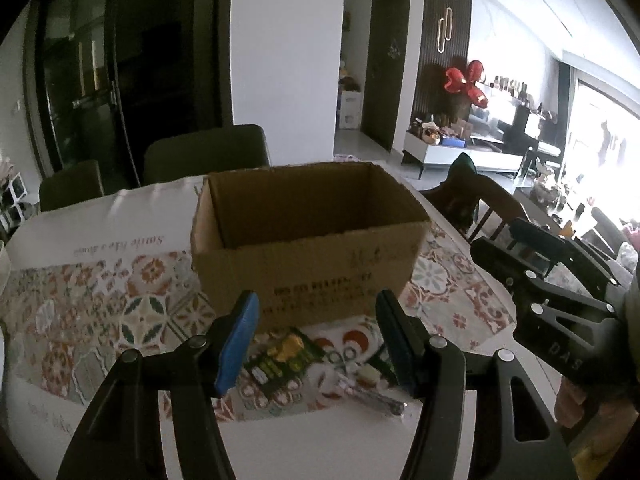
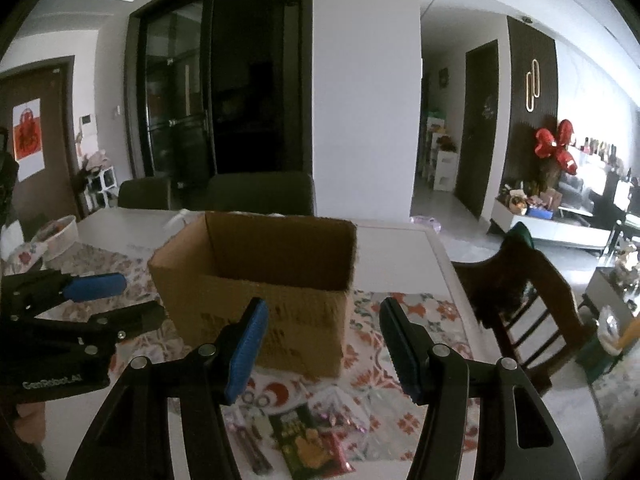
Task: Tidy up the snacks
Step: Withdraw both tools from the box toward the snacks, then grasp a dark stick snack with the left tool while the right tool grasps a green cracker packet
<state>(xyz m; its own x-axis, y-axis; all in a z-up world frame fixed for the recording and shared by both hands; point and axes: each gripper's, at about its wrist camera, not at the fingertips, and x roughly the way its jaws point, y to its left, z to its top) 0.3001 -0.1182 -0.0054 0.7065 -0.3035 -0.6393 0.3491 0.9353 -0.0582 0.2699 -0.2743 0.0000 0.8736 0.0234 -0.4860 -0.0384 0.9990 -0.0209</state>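
While you are holding both tools above the near edge of the white table (image 1: 304, 448), the left gripper (image 1: 316, 340) is hovering with its blue-padded fingers (image 1: 236, 344) spread wide apart and nothing between them. Your right gripper (image 2: 320, 344) is also hanging with fingers parted and gripping nothing; it is showing in the left view at the right side (image 1: 532, 264), beside the box.

An open brown cardboard box (image 1: 308, 248) is standing upright on the patterned floral tablecloth (image 1: 100, 312), straight ahead of both tools, its top edge open and its inside looking dark. Between the box's near wall and the table's front edge, small snacks are lying flat on the cloth: a green snack packet with yellow print (image 1: 284, 356), (image 2: 300, 440), a red packet (image 2: 336, 452) touching it, and a thin dark wrapped stick (image 1: 372, 396) just beside them.

Open cloth is stretching to the left of the box. A dark wooden slatted chair (image 2: 520, 300) is standing close at the table's right edge, and two dark upholstered chairs (image 1: 204, 152) are sitting along the far edge behind the box.
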